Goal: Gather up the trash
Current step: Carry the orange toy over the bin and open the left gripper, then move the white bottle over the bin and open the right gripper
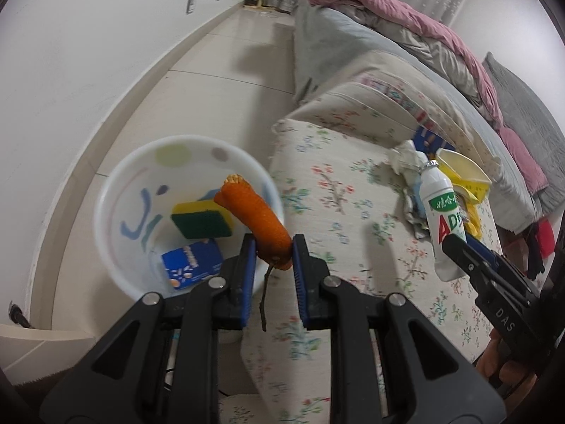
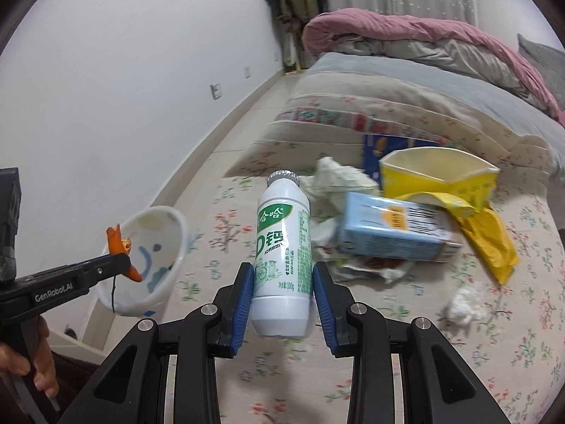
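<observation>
Bedroom scene, seen from both wrist cameras. Left gripper with jaws pinching orange peel, held above white plastic bin at 9 o'clock of floral mattress. Inside bin: yellow-green sponge and blue packet. Right gripper with jaws clamped on white drink bottle, upright, lifted over mattress. Left behind on mattress at 2 o'clock of bottle: blue carton, yellow box, crumpled tissue. Pink quilt heaped at 12 o'clock
</observation>
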A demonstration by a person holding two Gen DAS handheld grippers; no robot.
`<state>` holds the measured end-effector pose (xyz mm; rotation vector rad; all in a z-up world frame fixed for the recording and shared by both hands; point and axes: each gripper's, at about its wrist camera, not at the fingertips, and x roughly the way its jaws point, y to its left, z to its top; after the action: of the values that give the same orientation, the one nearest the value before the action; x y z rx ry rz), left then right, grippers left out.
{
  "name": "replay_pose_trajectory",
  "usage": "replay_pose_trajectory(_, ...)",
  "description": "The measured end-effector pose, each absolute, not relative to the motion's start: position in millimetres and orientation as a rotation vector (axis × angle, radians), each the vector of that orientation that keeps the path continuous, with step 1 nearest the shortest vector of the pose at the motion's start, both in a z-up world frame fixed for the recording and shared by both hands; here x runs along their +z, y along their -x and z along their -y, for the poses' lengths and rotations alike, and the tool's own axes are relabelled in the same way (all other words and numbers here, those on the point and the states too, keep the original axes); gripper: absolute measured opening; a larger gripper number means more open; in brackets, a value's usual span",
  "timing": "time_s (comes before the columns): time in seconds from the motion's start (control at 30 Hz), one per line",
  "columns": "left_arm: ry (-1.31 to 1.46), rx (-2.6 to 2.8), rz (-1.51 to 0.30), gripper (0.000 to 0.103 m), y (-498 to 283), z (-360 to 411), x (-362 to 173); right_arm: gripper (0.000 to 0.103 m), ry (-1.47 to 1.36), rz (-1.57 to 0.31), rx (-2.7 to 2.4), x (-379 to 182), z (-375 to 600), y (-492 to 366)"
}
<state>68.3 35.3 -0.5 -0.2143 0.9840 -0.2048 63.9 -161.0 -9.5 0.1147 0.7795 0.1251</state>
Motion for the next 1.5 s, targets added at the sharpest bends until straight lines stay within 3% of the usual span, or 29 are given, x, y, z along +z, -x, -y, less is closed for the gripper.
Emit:
replay_pose_trajectory(0.5,0.281,-0.126,-1.035,0.024,-80,-93,-20,0.035,-0.078,-0.795,0.293,-18,94,-79)
replay_pose_trajectory(0.53,0.28,-0.119,-1.037,0.03,-80,-95,-20,0.035,-0.075,-0.797,0.305,-19,90,-80)
replay_pose_trajectory(0.63,0.273,-0.086,-1.017,0.064,-76,-102,-16,0.035,-0.067,-0.808,0.33,-22,79,-82)
replay_pose_trajectory(0.77,0.228,-0.034,-1.005,0.075,-72,-111,-10,0.035,-0.059,-0.827,0.357,-27,68,-87)
replay_pose_trajectory(0.97,0.2,0.048,-1.017,0.084,-66,-128,-10,0.035,-0.042,-0.86,0.402,-31,48,-98)
replay_pose_trajectory(1.5,0.179,0.17,-1.026,0.095,-65,-150,-15,0.035,0.039,-0.955,0.456,-54,2,-135)
